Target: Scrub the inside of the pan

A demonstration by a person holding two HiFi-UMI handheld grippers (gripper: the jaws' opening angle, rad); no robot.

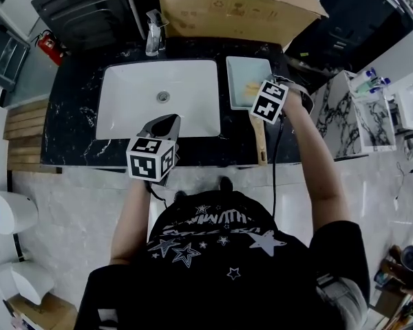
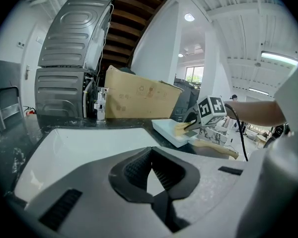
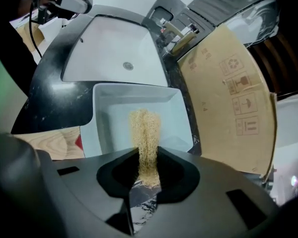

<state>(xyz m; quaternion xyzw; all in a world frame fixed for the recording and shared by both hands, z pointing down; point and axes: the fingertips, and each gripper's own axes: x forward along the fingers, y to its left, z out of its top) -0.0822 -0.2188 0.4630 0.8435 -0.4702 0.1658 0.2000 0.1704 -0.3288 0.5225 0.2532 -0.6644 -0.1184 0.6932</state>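
Fingers (image 3: 115,175) of the right gripper (image 3: 148,157) pinch a tan mesh scrubber (image 3: 145,130), whose free end hangs over the pan (image 3: 109,108). The left gripper (image 2: 151,158) has its fingers closed tip to tip with nothing between them.

The pan, pale and square, sits on a dark marbled bench (image 1: 76,115) just right of a white sink (image 1: 138,98). A wooden piece (image 3: 54,144) lies on the bench against the pan's near side. A faucet (image 1: 153,33) stands behind the sink, and a cardboard box (image 1: 227,5) behind the pan. The floor (image 1: 76,212) is pale tile, with a red extinguisher (image 1: 49,45) at the far left.

Both bare forearms reach forward. The right one stretches over the bench to the pan. The left one holds its gripper over the sink's near edge, pointing across the basin.
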